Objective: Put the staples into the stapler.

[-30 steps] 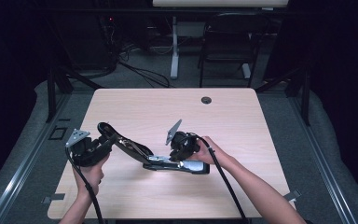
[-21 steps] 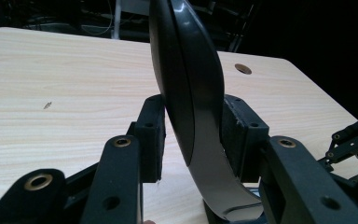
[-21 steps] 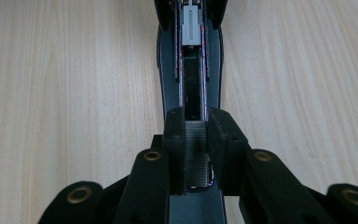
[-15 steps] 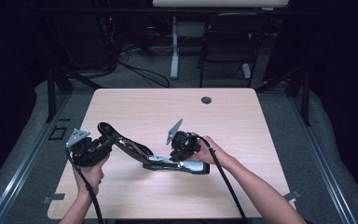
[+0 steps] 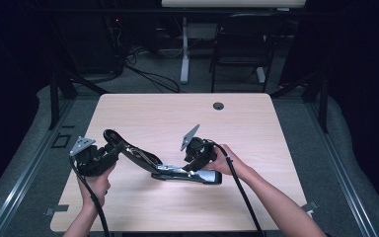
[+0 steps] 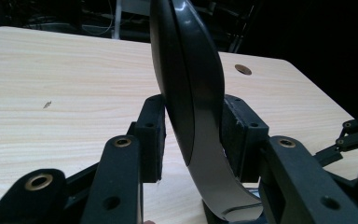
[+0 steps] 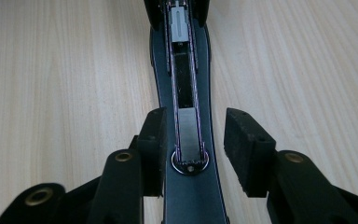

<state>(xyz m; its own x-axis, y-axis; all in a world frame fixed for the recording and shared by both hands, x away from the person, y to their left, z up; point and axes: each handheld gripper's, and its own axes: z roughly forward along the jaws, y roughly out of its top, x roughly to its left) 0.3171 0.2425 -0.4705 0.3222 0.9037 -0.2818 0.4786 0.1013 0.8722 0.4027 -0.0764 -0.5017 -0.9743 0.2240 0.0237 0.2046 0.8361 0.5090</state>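
Holding steady: left gripper [image 5: 109,153] pinches the stapler's lid [image 6: 186,93] raised as before; right gripper [image 7: 193,135] jaws spread over the base [image 7: 186,196].

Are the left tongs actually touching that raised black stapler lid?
Touching. In the left gripper view, both pads of the left tongs press against the sides of the raised black stapler lid, with no gap.

Black claws [image 5: 109,150] [image 5: 196,165], brass-ringed holes, grey three-cornered plates, black cables.

Dark room, grey floor [image 5: 325,148] (cables trailing), chair [image 5: 239,44] behind.
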